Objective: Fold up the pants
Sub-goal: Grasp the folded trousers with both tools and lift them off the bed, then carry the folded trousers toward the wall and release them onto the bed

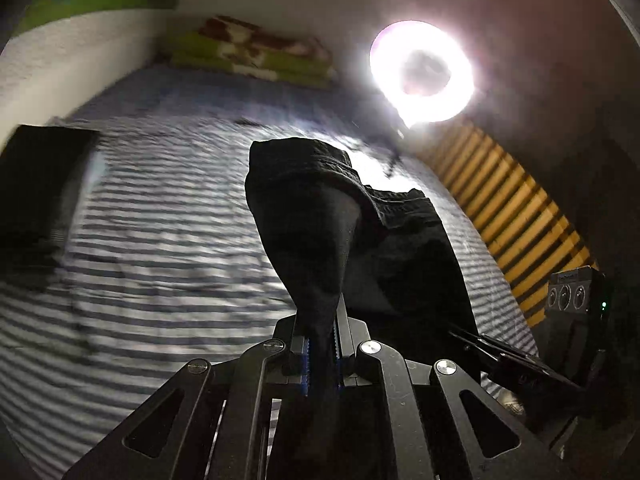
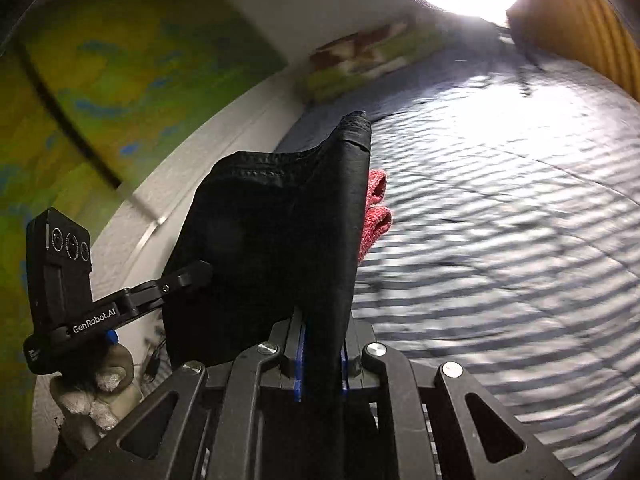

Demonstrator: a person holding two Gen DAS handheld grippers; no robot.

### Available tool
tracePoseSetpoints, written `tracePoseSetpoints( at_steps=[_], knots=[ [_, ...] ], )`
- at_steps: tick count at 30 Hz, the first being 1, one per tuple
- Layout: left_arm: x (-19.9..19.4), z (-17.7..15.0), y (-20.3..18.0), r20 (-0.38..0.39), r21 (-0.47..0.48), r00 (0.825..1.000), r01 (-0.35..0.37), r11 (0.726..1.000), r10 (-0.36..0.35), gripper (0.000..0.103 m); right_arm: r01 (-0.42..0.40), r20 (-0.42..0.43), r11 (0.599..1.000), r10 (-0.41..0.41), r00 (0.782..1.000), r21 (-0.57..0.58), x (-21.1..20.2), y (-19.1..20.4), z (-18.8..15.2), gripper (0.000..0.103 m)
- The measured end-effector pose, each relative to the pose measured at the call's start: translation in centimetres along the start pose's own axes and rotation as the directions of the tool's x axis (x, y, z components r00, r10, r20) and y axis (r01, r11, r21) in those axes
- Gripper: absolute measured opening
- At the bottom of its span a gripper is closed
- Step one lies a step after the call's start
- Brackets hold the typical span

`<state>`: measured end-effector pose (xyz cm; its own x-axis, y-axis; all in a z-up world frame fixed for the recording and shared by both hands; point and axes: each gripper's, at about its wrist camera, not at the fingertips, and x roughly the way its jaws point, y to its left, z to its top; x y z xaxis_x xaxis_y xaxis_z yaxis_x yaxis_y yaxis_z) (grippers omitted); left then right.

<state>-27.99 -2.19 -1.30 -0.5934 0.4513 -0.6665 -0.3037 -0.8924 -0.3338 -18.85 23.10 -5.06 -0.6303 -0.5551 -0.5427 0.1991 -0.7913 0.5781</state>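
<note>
Black pants (image 1: pixel 344 224) hang lifted above the striped bed, held by both grippers. My left gripper (image 1: pixel 320 340) is shut on a bunched edge of the fabric, which rises from between its blue pads. In the right wrist view the same pants (image 2: pixel 280 240) stand up from my right gripper (image 2: pixel 322 344), shut on a folded edge; the stitched waistband shows along the top. The other gripper (image 2: pixel 132 304), marked GenRobot.AI and held by a gloved hand (image 2: pixel 96 384), reaches into the pants from the left. The right gripper's body (image 1: pixel 520 356) shows at the lower right of the left wrist view.
A blue-and-white striped bedsheet (image 1: pixel 160 220) covers the bed. A dark folded garment (image 1: pixel 40 184) lies at its left. A red knitted piece (image 2: pixel 376 208) lies behind the pants. A green and brown pillow (image 1: pixel 256 52) sits at the head. A bright ring light (image 1: pixel 424 72) glares beside yellow slats (image 1: pixel 512 208).
</note>
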Motion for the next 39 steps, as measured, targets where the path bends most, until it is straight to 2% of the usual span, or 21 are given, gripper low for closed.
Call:
tracePoseSetpoints(
  at_steps=[4, 8, 15, 19, 23, 26, 31, 34, 35, 36, 37, 38, 39],
  knots=[
    [-5.8, 1.1, 6.4, 0.065, -0.036, 0.997, -0.038, 0.999, 0.040, 0.008, -0.054, -0.022, 0.997, 0.053, 0.998, -0.058, 3.4, 6.8, 0.8, 0.011],
    [-10.8, 3.2, 13.3, 0.107, -0.049, 0.986, -0.119, 0.992, 0.124, 0.008, -0.097, -0.037, 0.989, 0.093, 0.995, -0.111, 7.6, 13.1, 1.6, 0.011],
    [-14.7, 10.0, 24.1, 0.140, -0.051, 0.959, -0.242, 0.969, 0.247, 0.008, -0.175, -0.034, 0.977, 0.172, 0.984, -0.119, 16.6, 21.9, 4.5, 0.011],
    [-15.3, 14.1, 29.4, 0.170, -0.046, 0.939, -0.295, 0.954, 0.299, 0.008, -0.193, -0.007, 0.973, 0.193, 0.981, -0.127, 22.2, 25.9, 6.6, 0.011],
    [-14.1, 16.8, 34.6, 0.174, -0.065, 0.931, -0.315, 0.947, 0.322, 0.008, -0.199, -0.010, 0.974, 0.199, 0.980, -0.111, 27.9, 27.7, 8.4, 0.011],
    [-11.5, 17.9, 38.9, 0.155, -0.103, 0.929, -0.324, 0.940, 0.337, 0.008, -0.177, -0.024, 0.976, 0.176, 0.984, -0.123, 31.9, 28.7, 8.7, 0.011],
    [-6.4, 17.5, 44.0, 0.115, -0.127, 0.931, -0.333, 0.935, 0.347, 0.008, -0.137, -0.048, 0.985, 0.132, 0.990, -0.110, 37.8, 27.9, 8.2, 0.011],
    [-2.4, 16.8, 46.7, 0.058, -0.154, 0.932, -0.345, 0.926, 0.357, 0.011, -0.085, -0.074, 0.993, 0.079, 0.994, -0.087, 41.0, 27.1, 7.6, 0.011],
    [-0.8, 16.4, 47.6, 0.026, -0.149, 0.919, -0.385, 0.911, 0.393, 0.018, -0.060, -0.091, 0.994, 0.052, 0.995, -0.087, 42.1, 26.6, 7.4, 0.013],
    [0.6, 16.0, 48.3, -0.004, -0.139, 0.893, -0.446, 0.884, 0.450, 0.029, -0.023, -0.108, 0.995, 0.013, 0.994, -0.092, 43.2, 26.3, 7.2, 0.015],
    [1.4, 15.8, 48.9, -0.020, -0.143, 0.878, -0.475, 0.868, 0.478, 0.035, 0.026, -0.129, 0.994, -0.040, 0.991, -0.105, 44.3, 26.0, 7.1, 0.024],
    [1.7, 15.6, 49.4, -0.022, -0.151, 0.871, -0.489, 0.859, 0.491, 0.045, 0.035, -0.143, 0.994, -0.050, 0.988, -0.108, 44.6, 25.7, 7.0, 0.028],
    [1.4, 15.6, 49.8, -0.016, -0.176, 0.872, -0.485, 0.857, 0.490, 0.052, 0.031, -0.143, 0.994, -0.046, 0.989, -0.106, 44.5, 25.3, 7.1, 0.028]
  ],
)
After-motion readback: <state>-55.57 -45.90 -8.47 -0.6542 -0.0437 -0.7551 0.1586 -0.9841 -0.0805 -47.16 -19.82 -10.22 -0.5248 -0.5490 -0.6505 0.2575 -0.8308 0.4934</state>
